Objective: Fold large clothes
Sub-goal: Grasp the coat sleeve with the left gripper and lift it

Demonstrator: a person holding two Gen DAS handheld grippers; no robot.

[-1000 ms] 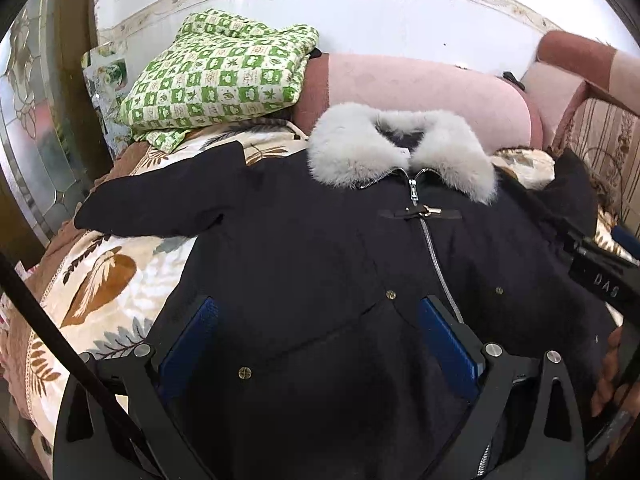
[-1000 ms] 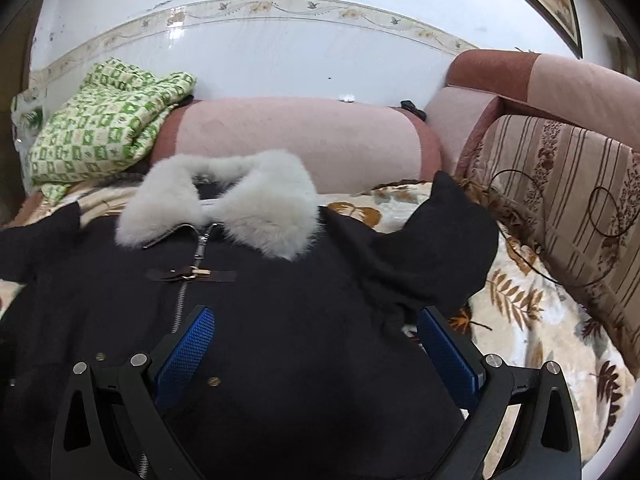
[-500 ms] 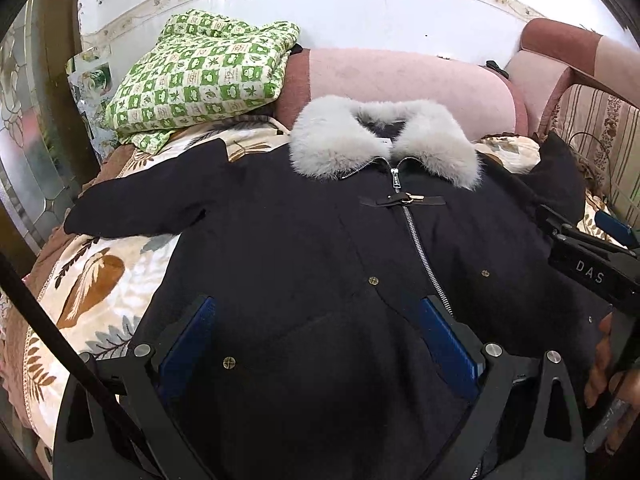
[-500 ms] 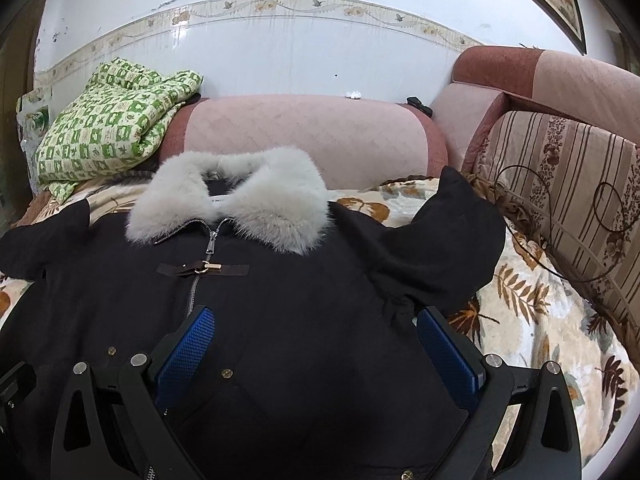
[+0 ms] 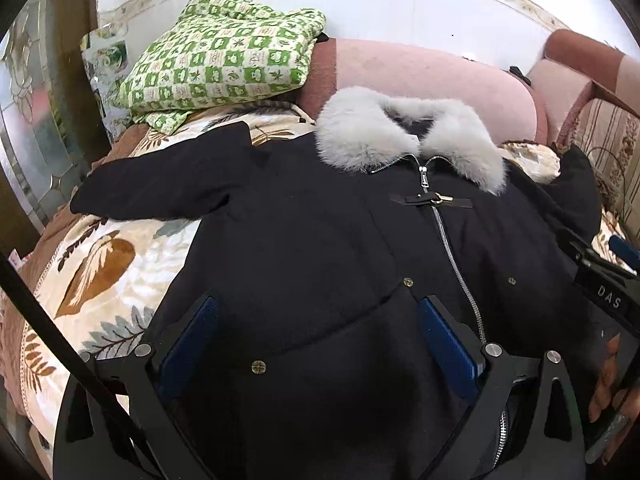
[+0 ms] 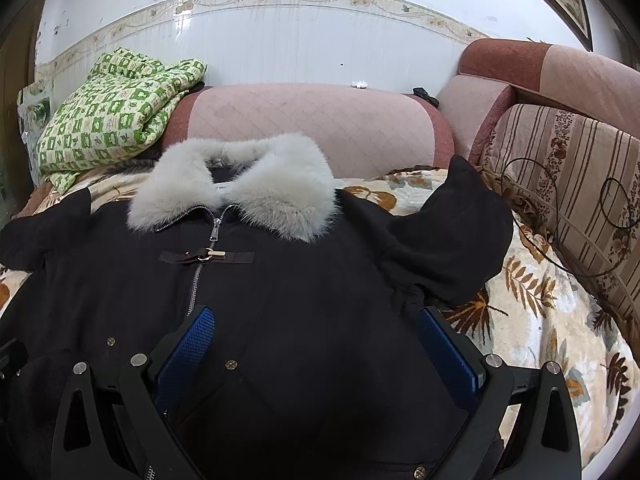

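A large black coat (image 5: 312, 232) (image 6: 304, 288) with a grey fur collar (image 5: 404, 136) (image 6: 236, 184) lies front up, zipped, on a leaf-patterned blanket (image 5: 104, 276). Its one sleeve (image 5: 160, 184) spreads to the left, the other (image 6: 452, 236) to the right. My left gripper (image 5: 316, 320) hovers open over the coat's lower left front, nothing between its blue pads (image 5: 192, 336). My right gripper (image 6: 316, 332) is open above the lower right front, near the right armpit. The right gripper's body (image 5: 600, 280) and a hand (image 5: 608, 376) show at the right edge of the left wrist view.
A folded green-checked quilt (image 5: 224, 60) (image 6: 112, 112) rests at the back left against a pink bolster (image 6: 320, 124). A striped sofa cushion (image 6: 568, 184) with a thin black cable (image 6: 560, 216) runs along the right. A glass-panelled door (image 5: 24, 120) stands at the far left.
Both grippers have drawn back a little toward the coat's hem and stayed open. The coat has not moved.
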